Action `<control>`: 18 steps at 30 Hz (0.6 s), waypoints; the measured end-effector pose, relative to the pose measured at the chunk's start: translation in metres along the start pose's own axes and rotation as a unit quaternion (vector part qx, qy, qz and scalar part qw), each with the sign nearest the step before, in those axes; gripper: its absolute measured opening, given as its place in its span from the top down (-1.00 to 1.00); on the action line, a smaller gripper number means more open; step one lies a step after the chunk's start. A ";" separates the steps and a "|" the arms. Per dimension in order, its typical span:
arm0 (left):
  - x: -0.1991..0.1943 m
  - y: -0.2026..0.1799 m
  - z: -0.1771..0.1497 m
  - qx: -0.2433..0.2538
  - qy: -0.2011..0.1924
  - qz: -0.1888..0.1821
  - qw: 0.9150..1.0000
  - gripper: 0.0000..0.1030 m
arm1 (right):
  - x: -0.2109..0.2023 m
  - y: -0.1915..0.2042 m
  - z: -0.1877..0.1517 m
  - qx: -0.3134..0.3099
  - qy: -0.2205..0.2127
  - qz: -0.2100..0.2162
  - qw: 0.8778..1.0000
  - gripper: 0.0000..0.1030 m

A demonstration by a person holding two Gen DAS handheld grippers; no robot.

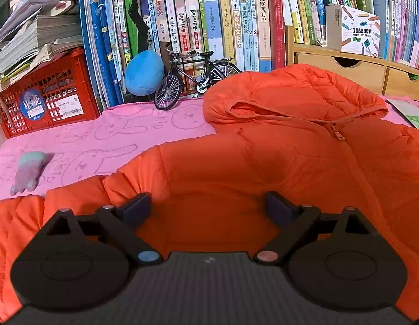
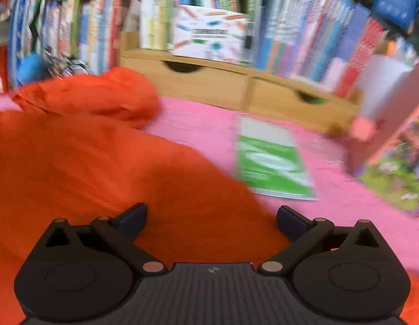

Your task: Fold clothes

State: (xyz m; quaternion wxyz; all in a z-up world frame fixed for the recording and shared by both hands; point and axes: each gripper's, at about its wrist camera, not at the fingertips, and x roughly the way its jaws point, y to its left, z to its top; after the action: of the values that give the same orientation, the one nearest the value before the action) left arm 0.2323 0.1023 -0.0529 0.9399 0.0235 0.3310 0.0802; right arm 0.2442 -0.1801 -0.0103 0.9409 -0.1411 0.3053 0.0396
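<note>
In the left wrist view, the left gripper (image 1: 208,205) is seen low over an orange hooded puffer jacket (image 1: 290,146), its jaws spread wide with only jacket fabric below the gap; no fabric is pinched between the pads. The jacket is laid front up on a pink towel printed with rabbit outlines (image 1: 101,138), which covers the surface. The hood (image 1: 285,94) lies toward the back, and the zip (image 1: 338,132) is closed up to the collar. A sleeve (image 1: 60,208) is stretched out toward the left edge of the picture. A small pastel plush toy (image 1: 28,173) rests on the towel beside that sleeve. Behind the jacket, a model bicycle (image 1: 195,78) and a blue plush ball (image 1: 144,73) are set against a row of upright books (image 1: 209,21); a red plastic crate (image 1: 46,94) stands at the left.

In the right wrist view, which is blurred, the right gripper (image 2: 212,216) is held over the jacket's near right part, jaws wide apart and nothing clamped. A green booklet (image 2: 271,162) lies on the towel just beside the jacket's edge. A wooden drawer unit (image 2: 236,86) is seen behind, with a white printed box (image 2: 212,35) on top.
</note>
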 end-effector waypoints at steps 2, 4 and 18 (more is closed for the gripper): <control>0.000 0.000 0.000 0.000 0.000 -0.001 1.000 -0.85 | -0.008 -0.021 -0.012 -0.032 -0.011 -0.037 0.999 -0.99; 0.000 0.000 0.000 0.000 0.000 -0.001 1.000 -0.85 | -0.018 -0.048 -0.024 -0.025 -0.008 -0.056 0.998 -0.99; 0.000 -0.001 0.000 0.004 -0.001 0.002 1.000 -0.86 | -0.093 -0.071 -0.055 -0.151 -0.123 -0.180 0.964 -0.99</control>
State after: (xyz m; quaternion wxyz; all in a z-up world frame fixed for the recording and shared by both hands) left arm 0.2326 0.1008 -0.0526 0.9401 0.0277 0.3301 0.0808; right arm 0.1495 -0.2625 0.0185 0.9307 -0.3279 0.1470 -0.0679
